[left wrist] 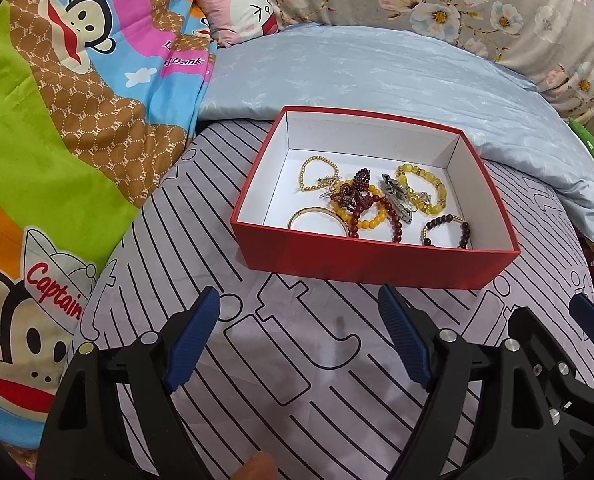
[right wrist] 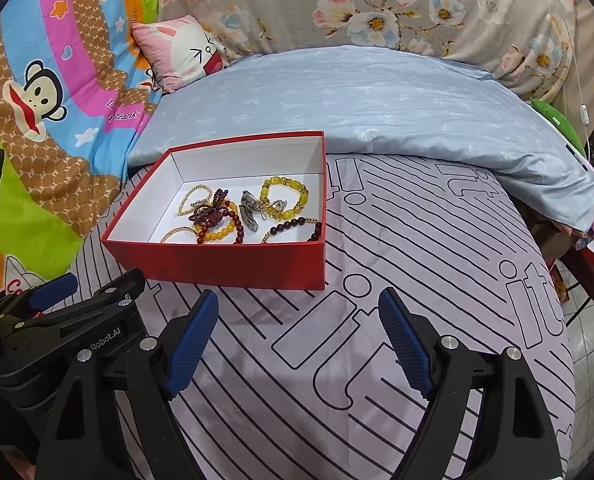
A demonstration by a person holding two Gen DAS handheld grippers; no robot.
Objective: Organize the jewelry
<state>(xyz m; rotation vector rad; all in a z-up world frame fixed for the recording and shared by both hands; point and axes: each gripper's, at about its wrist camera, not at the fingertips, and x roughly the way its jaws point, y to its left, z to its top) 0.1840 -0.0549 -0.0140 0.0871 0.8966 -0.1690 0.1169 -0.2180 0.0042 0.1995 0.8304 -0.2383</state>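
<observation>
A red box [left wrist: 377, 266] with a white inside sits on the striped bed sheet. It holds several bracelets: a yellow bead bracelet [left wrist: 425, 190], a dark red bead bracelet [left wrist: 353, 196], a thin gold bangle [left wrist: 317, 218], a dark bead bracelet [left wrist: 447, 232] and a metal watch [left wrist: 397, 200]. My left gripper [left wrist: 299, 340] is open and empty, in front of the box. My right gripper [right wrist: 299, 340] is open and empty, in front and right of the box [right wrist: 225, 264]. The right gripper also shows in the left wrist view [left wrist: 557, 360], and the left gripper in the right wrist view [right wrist: 69, 312].
A pale blue pillow [left wrist: 357, 76] lies behind the box. A cartoon monkey quilt [left wrist: 57, 140] is heaped on the left, with a small pink cushion [left wrist: 237, 4] at the back. A floral cover [right wrist: 377, 8] lines the rear. The bed edge drops off at right [right wrist: 569, 280].
</observation>
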